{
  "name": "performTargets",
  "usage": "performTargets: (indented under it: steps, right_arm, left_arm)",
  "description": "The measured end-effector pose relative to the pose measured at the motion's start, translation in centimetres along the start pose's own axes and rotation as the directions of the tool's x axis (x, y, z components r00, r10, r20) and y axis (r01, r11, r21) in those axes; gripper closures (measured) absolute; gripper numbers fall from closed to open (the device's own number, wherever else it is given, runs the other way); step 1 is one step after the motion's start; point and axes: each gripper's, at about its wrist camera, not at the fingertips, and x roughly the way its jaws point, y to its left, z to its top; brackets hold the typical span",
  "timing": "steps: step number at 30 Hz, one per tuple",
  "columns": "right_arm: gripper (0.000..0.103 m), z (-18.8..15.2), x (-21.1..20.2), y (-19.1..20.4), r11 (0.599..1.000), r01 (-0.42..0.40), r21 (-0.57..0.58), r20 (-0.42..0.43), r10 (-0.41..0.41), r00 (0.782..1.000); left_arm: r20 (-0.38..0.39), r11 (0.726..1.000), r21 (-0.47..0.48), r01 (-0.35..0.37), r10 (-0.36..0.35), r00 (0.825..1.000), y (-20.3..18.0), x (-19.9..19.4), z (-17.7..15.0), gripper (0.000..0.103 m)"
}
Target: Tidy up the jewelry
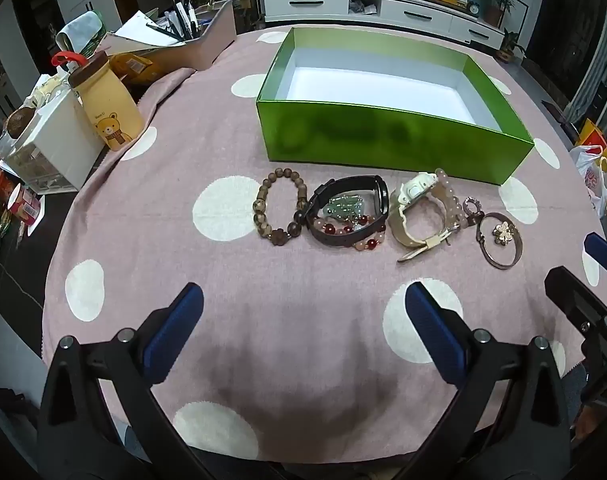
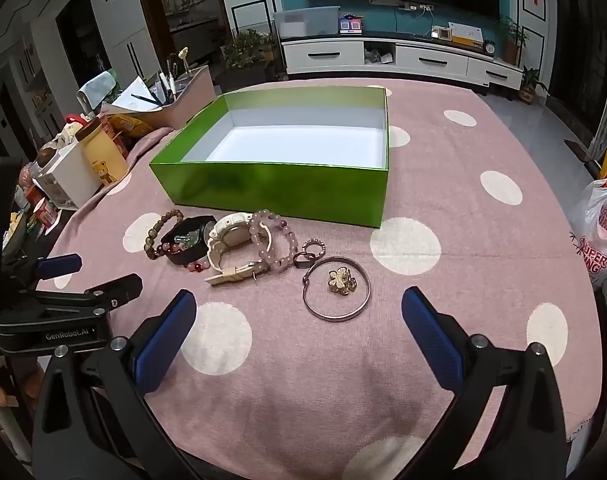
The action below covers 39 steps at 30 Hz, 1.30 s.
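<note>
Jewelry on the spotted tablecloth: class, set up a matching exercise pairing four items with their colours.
Items:
1. wooden bead bracelet
2. wristwatch
3. gift box
4. flower brooch

Colours:
A. green
B. gold
C. brown
D. cream

Pairs: 1-C, 2-D, 3-A, 4-B

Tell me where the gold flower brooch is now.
In the right wrist view, the gold flower brooch lies inside the metal bangle, at the right end of the jewelry row, nearer the camera than the green box.
</note>
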Motion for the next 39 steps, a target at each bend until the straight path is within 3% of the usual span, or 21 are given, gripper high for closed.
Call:
performTargets:
  steps: [39]
  right_arm:
    - [0.001, -0.14, -0.34, 0.23, 1.0, 0.01, 0.002, -0.002, -0.01, 1.0]
  left_arm:
    - [0.017, 1.0, 0.025, -0.018, 0.017, 1.0, -0.38, -0.53, -0.29, 0.002]
